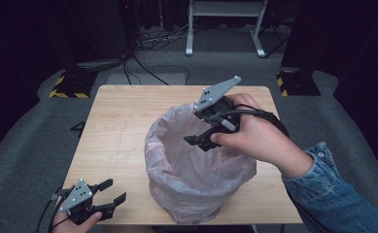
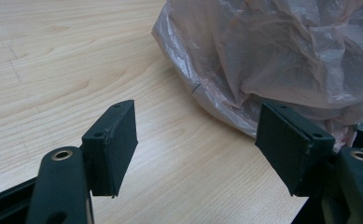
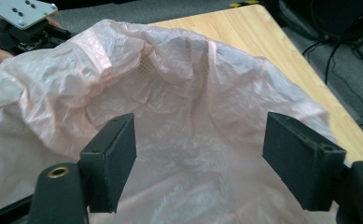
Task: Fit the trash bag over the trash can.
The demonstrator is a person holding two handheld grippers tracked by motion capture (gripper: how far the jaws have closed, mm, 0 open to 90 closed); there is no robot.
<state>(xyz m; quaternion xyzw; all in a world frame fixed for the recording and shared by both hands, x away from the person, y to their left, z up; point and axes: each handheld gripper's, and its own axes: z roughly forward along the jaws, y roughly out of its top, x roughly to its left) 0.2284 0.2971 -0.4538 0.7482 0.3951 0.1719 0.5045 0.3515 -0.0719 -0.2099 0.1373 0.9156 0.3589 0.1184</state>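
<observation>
Dark carpet and trailing cables surround one pale wooden table (image 1: 123, 126). On it stands a single bin lined with one pinkish plastic bag (image 1: 186, 174), upright, its long axis vertical and its mouth facing up, right of the table's middle and near the front edge. Two grippers are in view. The right gripper (image 1: 196, 141) hangs over the bag's far rim, pointing into the mouth, jaws spread wide with nothing between them. The left gripper (image 1: 113, 191) rests at the table's near left corner, aimed toward the bag's base, jaws likewise wide apart and empty.
</observation>
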